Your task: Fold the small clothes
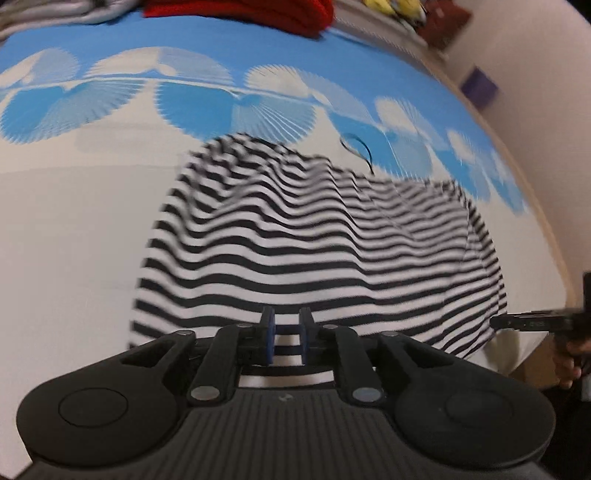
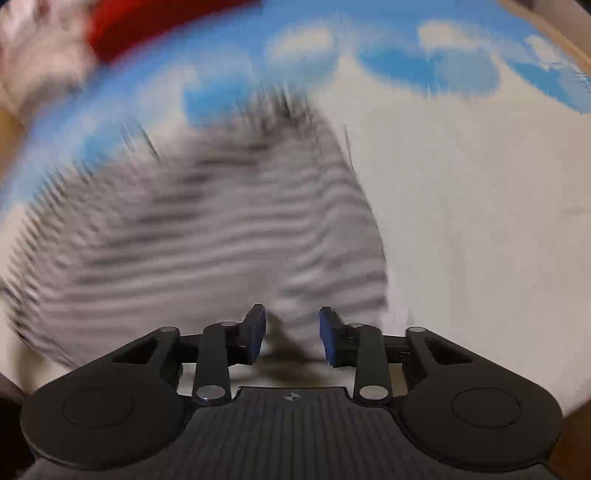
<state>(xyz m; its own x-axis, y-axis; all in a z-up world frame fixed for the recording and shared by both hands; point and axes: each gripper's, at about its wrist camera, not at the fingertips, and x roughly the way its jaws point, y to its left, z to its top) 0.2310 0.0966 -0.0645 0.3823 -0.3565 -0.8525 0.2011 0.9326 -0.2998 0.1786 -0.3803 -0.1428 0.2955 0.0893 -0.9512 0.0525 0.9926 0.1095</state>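
A black-and-white striped garment (image 1: 314,236) lies rumpled on a white and blue patterned cloth (image 1: 74,206). My left gripper (image 1: 287,338) sits at the garment's near hem; its blue pads stand a narrow gap apart with striped fabric showing between them. In the blurred right wrist view the same garment (image 2: 192,236) spreads to the left and centre. My right gripper (image 2: 292,334) is at the garment's near corner with its jaws apart and fabric lying between them. The right gripper also shows in the left wrist view (image 1: 532,323) at the garment's right edge.
A red knitted item (image 1: 240,13) and a grey garment (image 1: 55,16) lie at the far side of the cloth. A wooden edge and a pale wall (image 1: 535,92) are on the right. A hand (image 1: 570,354) holds the right gripper.
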